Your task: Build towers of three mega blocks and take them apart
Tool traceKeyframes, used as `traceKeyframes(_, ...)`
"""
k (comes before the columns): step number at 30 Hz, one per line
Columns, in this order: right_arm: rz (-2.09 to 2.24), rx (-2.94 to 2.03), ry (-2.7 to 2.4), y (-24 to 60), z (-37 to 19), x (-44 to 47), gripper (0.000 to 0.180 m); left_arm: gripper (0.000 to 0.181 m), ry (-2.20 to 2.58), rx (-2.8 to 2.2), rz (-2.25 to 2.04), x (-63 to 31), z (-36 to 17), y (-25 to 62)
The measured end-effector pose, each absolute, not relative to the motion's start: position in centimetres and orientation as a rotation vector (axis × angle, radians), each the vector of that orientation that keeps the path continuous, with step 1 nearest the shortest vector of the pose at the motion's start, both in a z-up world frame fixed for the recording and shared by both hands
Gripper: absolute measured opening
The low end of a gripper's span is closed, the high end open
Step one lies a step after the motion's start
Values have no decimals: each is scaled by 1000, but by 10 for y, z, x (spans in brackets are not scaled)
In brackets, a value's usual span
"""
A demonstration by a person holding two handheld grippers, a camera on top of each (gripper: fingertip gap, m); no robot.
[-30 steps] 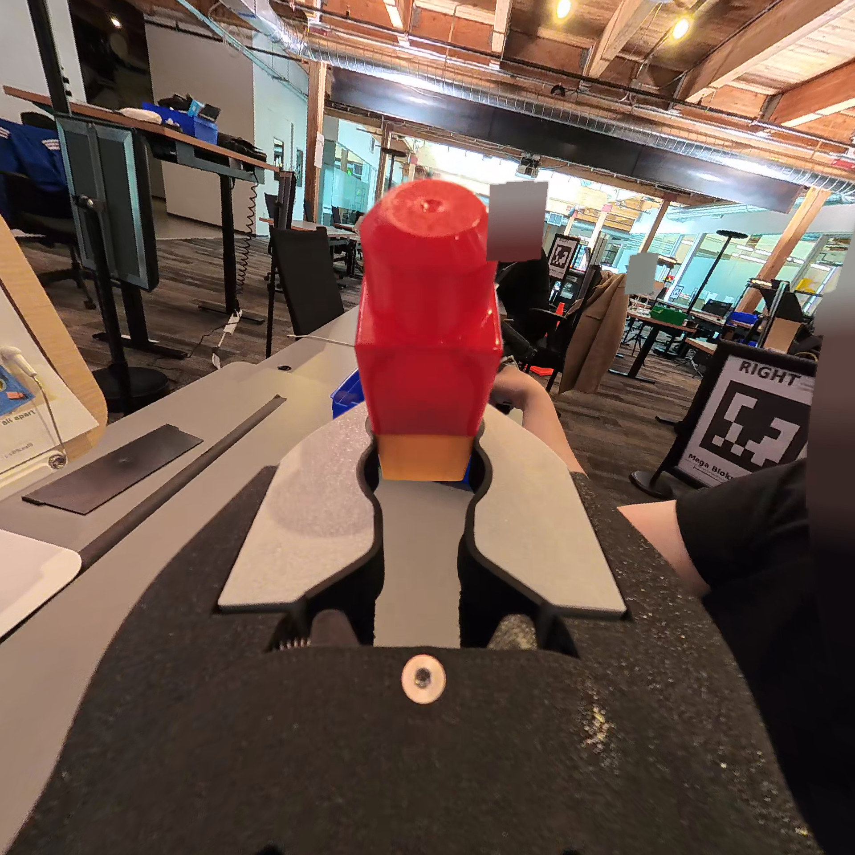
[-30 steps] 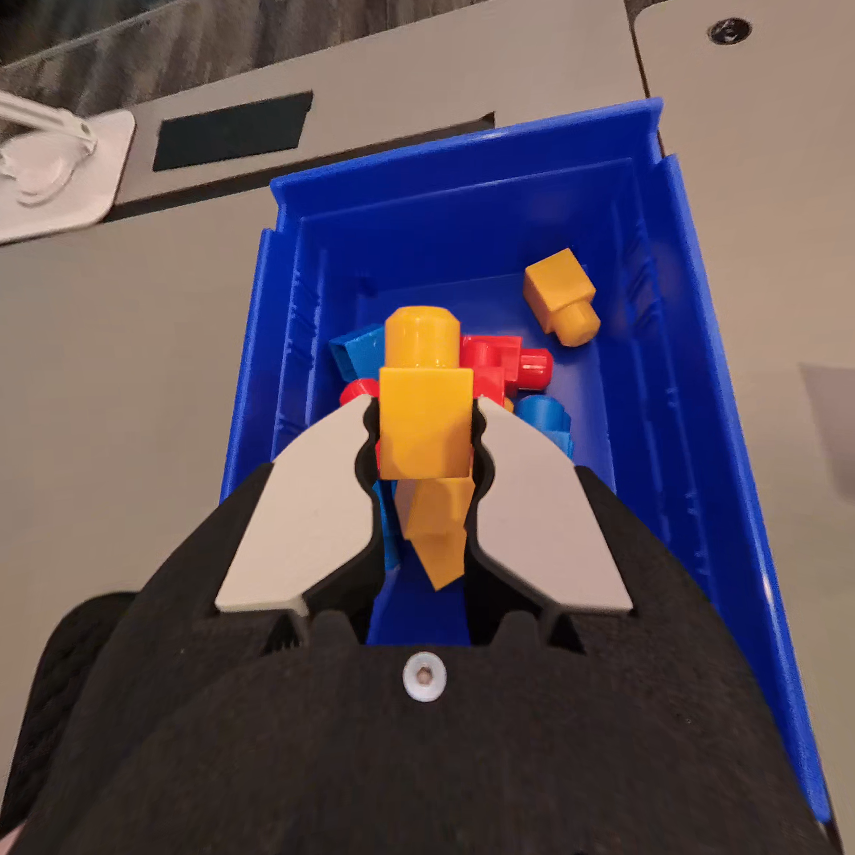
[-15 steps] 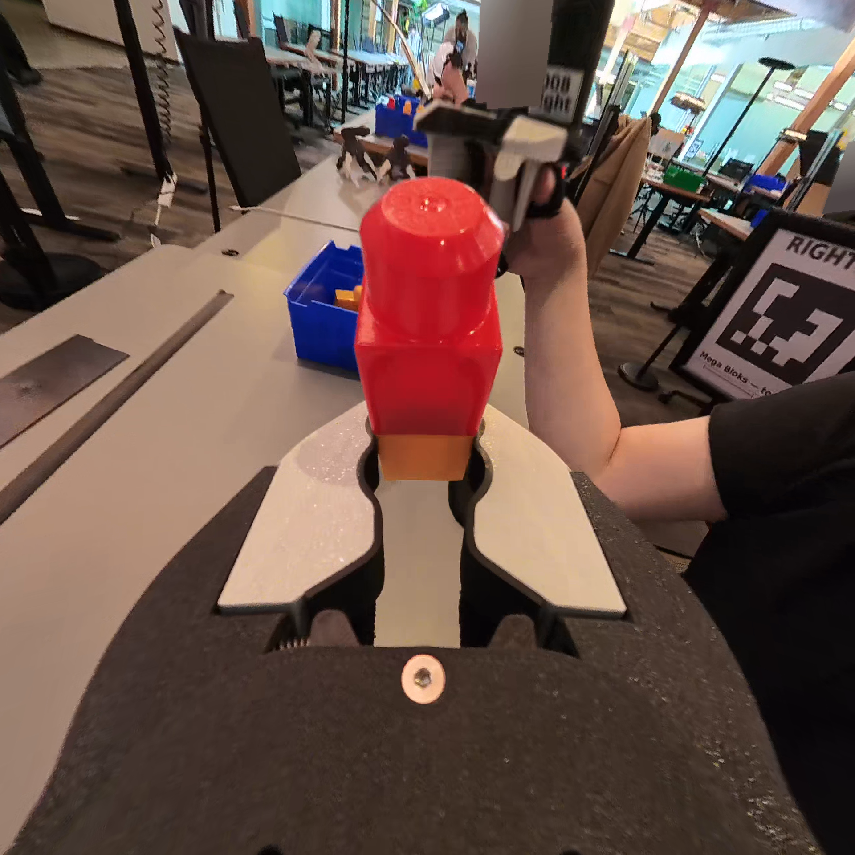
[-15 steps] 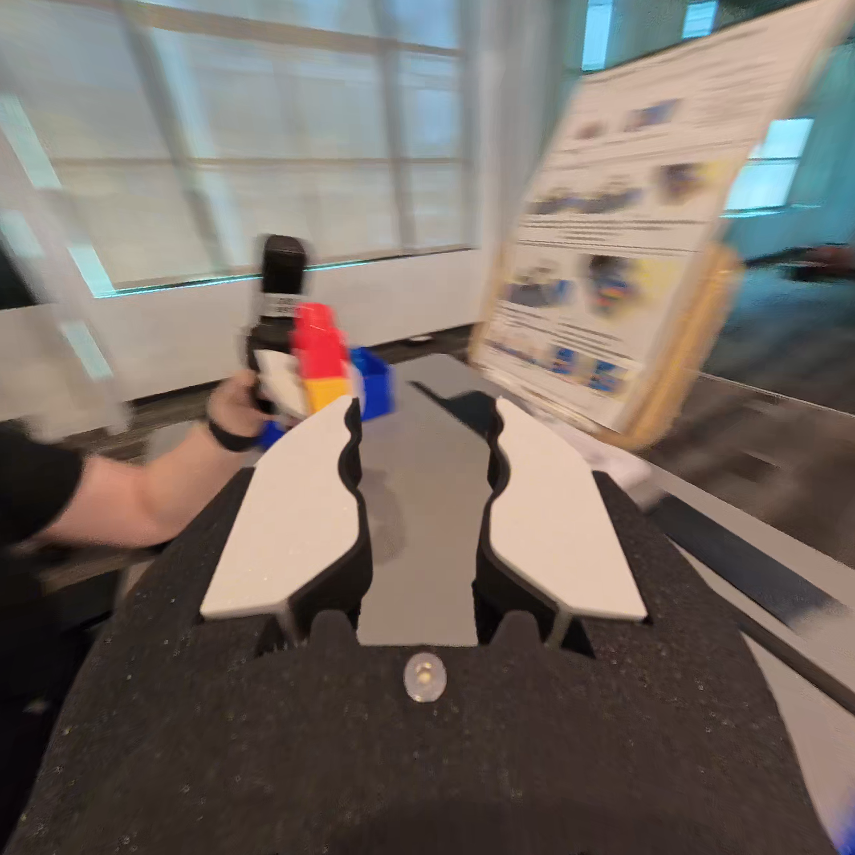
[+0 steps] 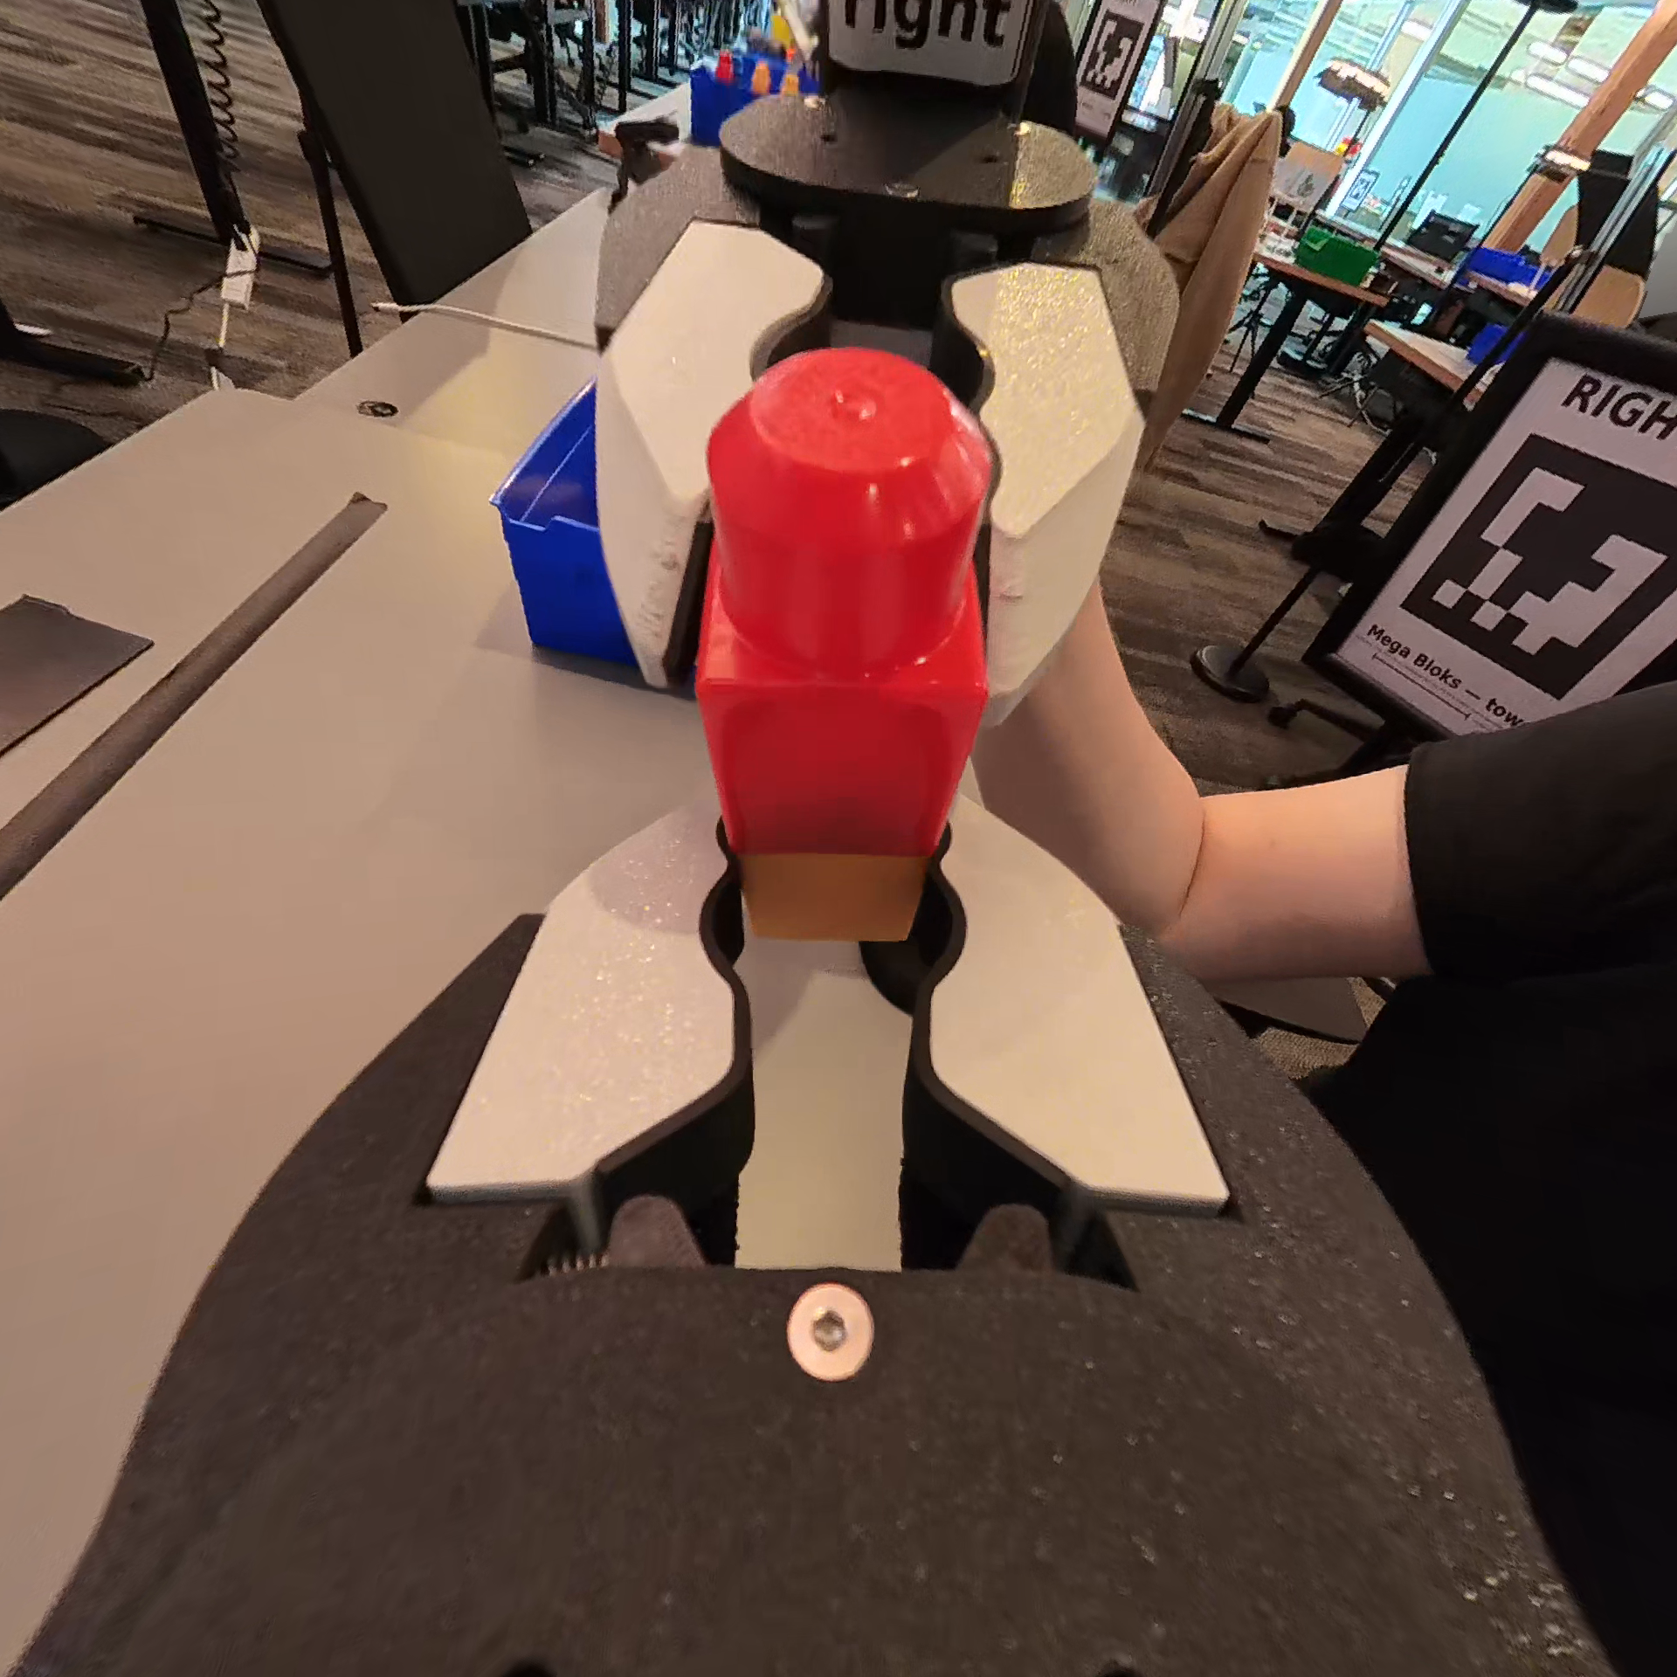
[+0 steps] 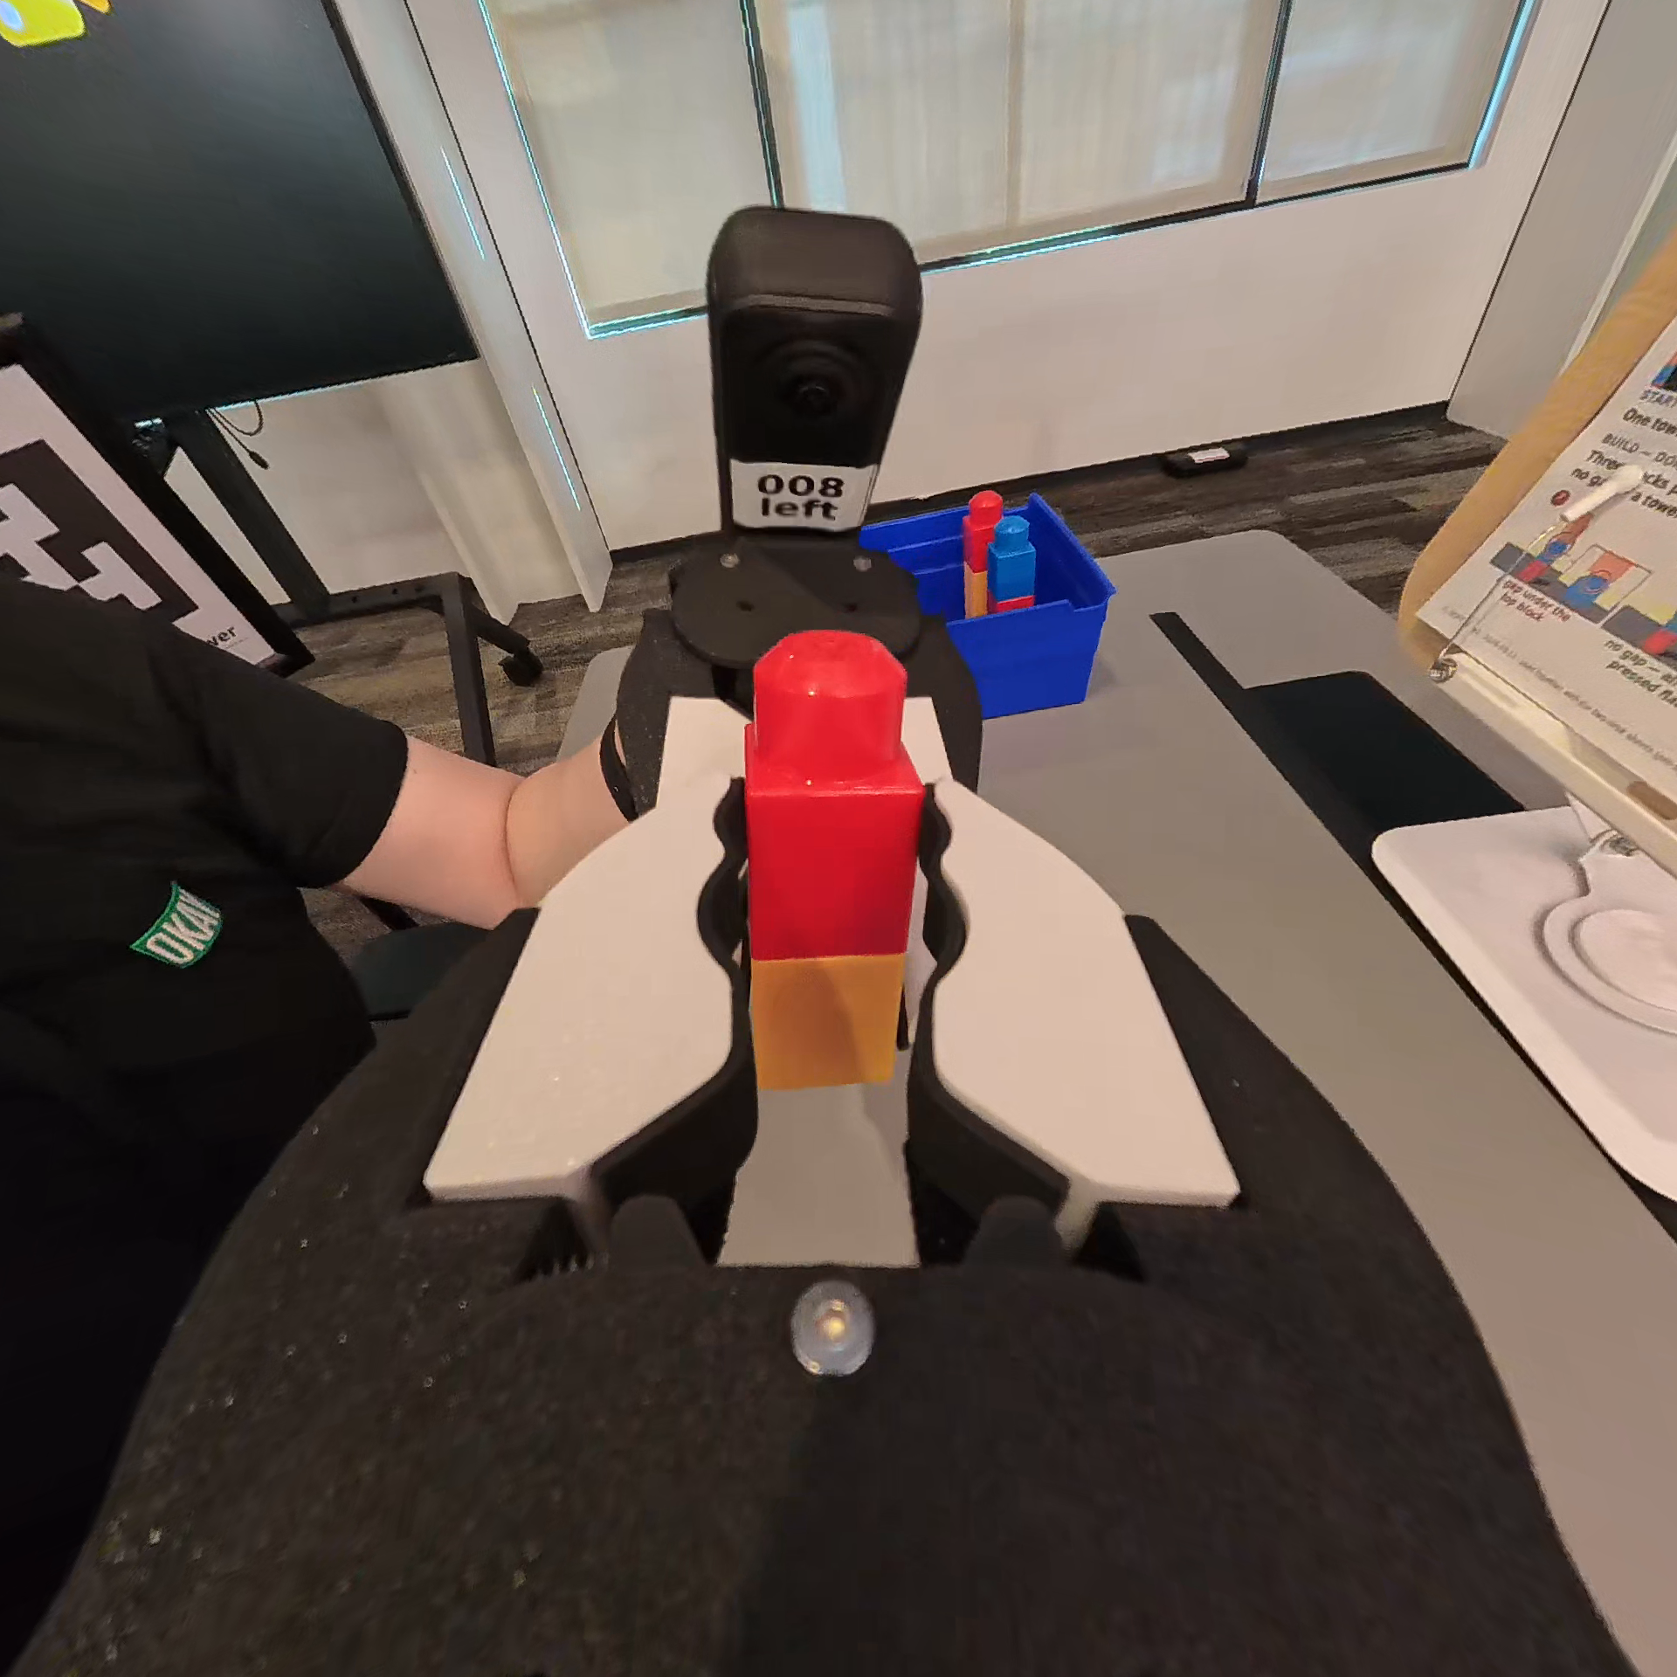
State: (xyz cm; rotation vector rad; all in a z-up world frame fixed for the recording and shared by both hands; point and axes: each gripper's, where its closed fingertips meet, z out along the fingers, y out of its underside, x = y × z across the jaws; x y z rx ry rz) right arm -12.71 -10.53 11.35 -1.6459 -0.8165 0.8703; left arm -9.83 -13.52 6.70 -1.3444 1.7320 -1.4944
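Note:
A two-block stack stands upright between my grippers: a red block (image 5: 844, 708) pressed onto an orange block (image 5: 830, 894). My left gripper (image 5: 830, 844) is shut on the orange block at the bottom. My right gripper (image 5: 839, 635) faces it from the far side, its white fingers (image 5: 662, 472) flanking the red block. In the right wrist view my right gripper (image 6: 830, 817) is shut on the red block (image 6: 830, 862), pads against its sides, with the orange block (image 6: 826, 1021) just below. My left gripper (image 6: 817, 726) shows behind the stack.
A blue bin (image 5: 544, 563) sits on the grey table behind my right gripper. Another blue bin (image 6: 1016, 653) holds finished towers (image 6: 994, 554). A marker sign (image 5: 1543, 544) stands to the right. An instruction board (image 6: 1588, 590) on a white base (image 6: 1497, 953) stands nearby. My right fingertips sit around 6 centimeters from my left ones.
My right gripper let go of a yellow block over the bin, swung open and empty toward the left gripper, and has shut on the red block. My left gripper kept its hold.

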Motion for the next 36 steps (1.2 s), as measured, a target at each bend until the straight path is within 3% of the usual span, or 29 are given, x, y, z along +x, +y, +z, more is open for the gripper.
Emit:
traceKeyframes(2, 886, -1606, -817, -106, 120, -129, 35, 35, 1729, -1327, -1523, -98, 69, -139)
traceKeyframes(5, 1097, -1379, -698, -119, 160, -121, 35, 36, 2011, -1373, -1318, -99, 27, -156)
traceKeyframes(8, 972, -1464, -701, -122, 148, -94, 35, 35, 1967, -1339, -1518, -87, 35, -176)
traceKeyframes(14, 1203, -1096, -612, -202, 196, -14, 35, 35, 1780, -1319, -1671, -92, 66, -162)
traceKeyframes(22, 1019, -941, -359, -281, 188, 93, 35, 35, 1784, -1297, -1586, -99, 70, -154)
traceKeyframes(27, 759, -1188, -55, -285, 139, 145, 35, 35, 1793, -1333, -1587, -96, 63, -153)
traceKeyframes(33, 116, -1949, 650, -282, -21, 258, 35, 35, 1817, -1352, -1586, -94, 57, -156)
traceKeyframes(36, 110, -2079, 668, -274, -54, 264, 36, 35, 1822, -1359, -1580, -94, 55, -156)
